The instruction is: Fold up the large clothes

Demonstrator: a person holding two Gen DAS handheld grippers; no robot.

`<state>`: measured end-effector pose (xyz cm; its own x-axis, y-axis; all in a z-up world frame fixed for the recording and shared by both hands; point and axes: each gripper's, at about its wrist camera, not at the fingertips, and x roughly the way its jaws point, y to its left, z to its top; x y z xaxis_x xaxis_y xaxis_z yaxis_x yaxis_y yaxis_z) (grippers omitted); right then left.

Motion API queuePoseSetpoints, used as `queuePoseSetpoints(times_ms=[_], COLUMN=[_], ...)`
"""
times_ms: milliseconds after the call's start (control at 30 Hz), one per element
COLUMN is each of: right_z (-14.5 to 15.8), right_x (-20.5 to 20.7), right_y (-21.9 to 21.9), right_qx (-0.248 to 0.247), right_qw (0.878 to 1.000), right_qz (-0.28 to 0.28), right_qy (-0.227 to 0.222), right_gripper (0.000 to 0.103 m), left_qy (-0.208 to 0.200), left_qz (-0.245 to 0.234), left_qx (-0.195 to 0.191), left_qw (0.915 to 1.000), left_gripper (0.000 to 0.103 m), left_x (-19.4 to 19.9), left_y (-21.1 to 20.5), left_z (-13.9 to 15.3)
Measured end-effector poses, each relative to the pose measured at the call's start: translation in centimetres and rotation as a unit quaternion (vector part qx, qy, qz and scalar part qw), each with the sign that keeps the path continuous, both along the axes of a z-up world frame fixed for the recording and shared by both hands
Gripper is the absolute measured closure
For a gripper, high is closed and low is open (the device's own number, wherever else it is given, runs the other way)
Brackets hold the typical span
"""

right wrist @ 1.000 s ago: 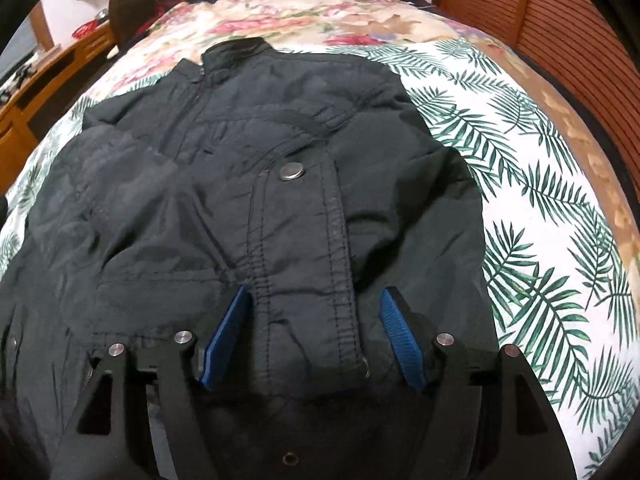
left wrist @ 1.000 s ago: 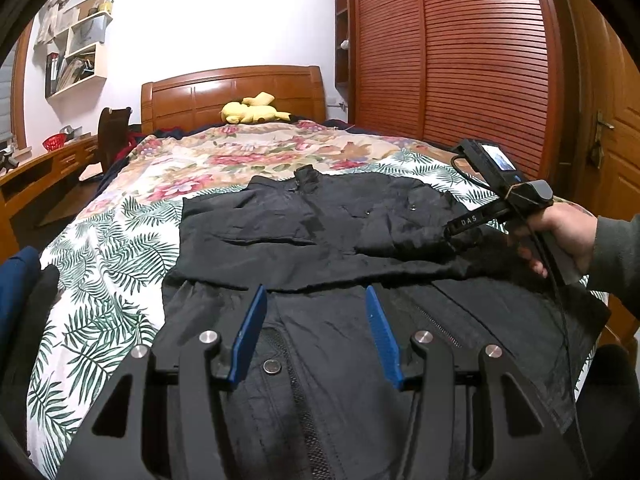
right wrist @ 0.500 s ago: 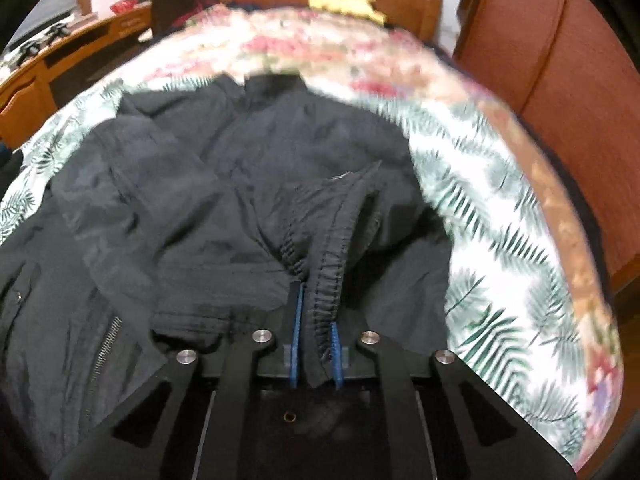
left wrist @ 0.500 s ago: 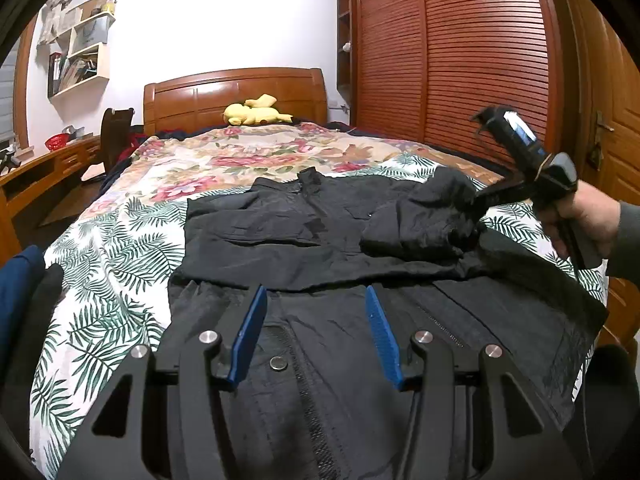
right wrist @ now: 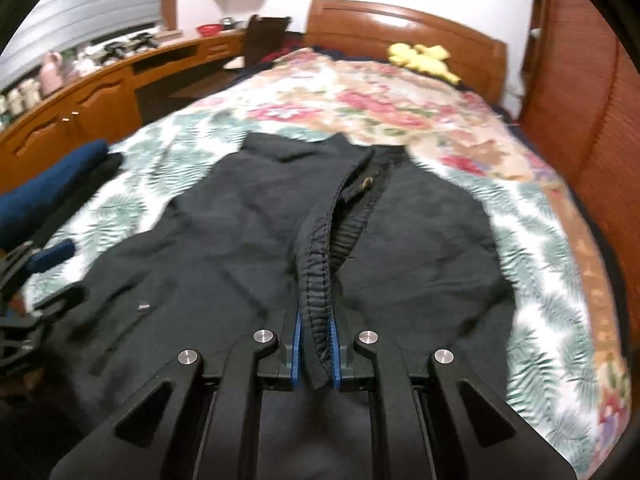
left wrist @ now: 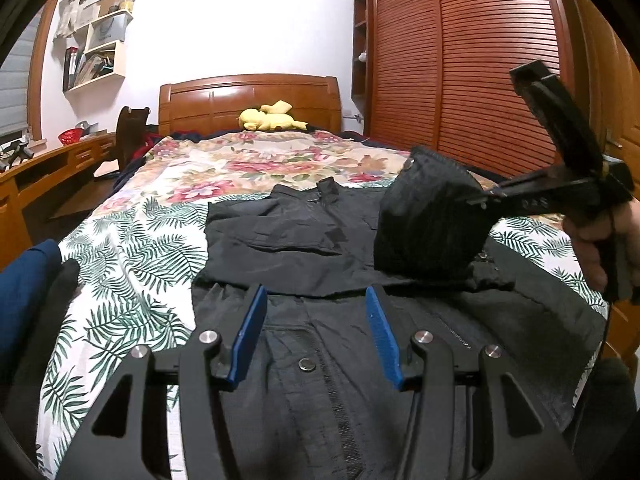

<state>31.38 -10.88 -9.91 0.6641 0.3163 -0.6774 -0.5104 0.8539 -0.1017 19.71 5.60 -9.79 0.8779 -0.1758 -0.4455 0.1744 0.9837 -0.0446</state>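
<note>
Nearest the left wrist camera, the left gripper [left wrist: 316, 336] hangs over the hem end of the black jacket [left wrist: 280, 240] with its blue pads spread wide and nothing between them — released. Farther out and to the right, the right gripper [right wrist: 316, 354] is clenched on the ribbed cuff [right wrist: 316, 292] of a sleeve [left wrist: 432, 228], which it holds lifted clear of the jacket's chest while the rest of the garment lies flat on the floral bedspread [left wrist: 132, 248]. The likeliest failure, as I judge it, is the cuff sliding out of that narrow pinch, since only a thin edge of ribbing sits between the pads; the sleeve would then drop in a heap. A second risk is the sleeve's pull dragging the shoulder and rucking the body, because the left gripper pins nothing. The jacket lies front up, its zip running along its long axis, hem toward the cameras and collar [right wrist: 340, 146] pointing at the far headboard [left wrist: 248, 100], where a yellow plush toy [left wrist: 272, 118] rests.
</note>
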Motion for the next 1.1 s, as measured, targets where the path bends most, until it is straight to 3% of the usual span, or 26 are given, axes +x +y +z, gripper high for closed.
queuePoseSetpoints(times_ms=[267, 467, 633, 833, 1000, 1100], right_z=[-0.9, -1.3, -3.1, -7.5, -11.1, -12.3], right_x=[-3.8, -5.6, -5.7, -4.6, -3.6, -3.7], right_y=[2.4, 0.9, -1.4, -4.7, -7.0, -7.5], right_qx=[0.016, 0.007, -0.016, -0.037, -0.045, -0.029], right_qw=[0.998, 0.998, 0.999, 0.999, 0.998, 0.998], right_qz=[0.057, 0.055, 0.028, -0.007, -0.028, -0.029], right_qy=[0.025, 0.024, 0.015, 0.023, 0.043, 0.037], right_gripper=[0.073, 0.064, 0.063, 0.063, 0.063, 0.060], left_qy=[-0.010, -0.009, 0.002, 0.032, 0.061, 0.081], left_qz=[0.014, 0.016, 0.008, -0.019, -0.034, -0.046], left_qx=[-0.011, -0.014, -0.007, -0.008, 0.018, 0.012], left_qw=[0.9998, 0.9997, 0.9999, 0.9993, 0.9974, 0.9956], left_gripper=[0.053, 0.053, 0.053, 0.053, 0.053, 0.053], left_x=[-0.5, -0.4, -0.1, 0.6, 1.7, 2.3], left_y=[1.4, 1.9, 1.1, -0.4, -2.4, -3.1], left_z=[0.6, 0.6, -0.1, -1.6, -3.3, -4.0])
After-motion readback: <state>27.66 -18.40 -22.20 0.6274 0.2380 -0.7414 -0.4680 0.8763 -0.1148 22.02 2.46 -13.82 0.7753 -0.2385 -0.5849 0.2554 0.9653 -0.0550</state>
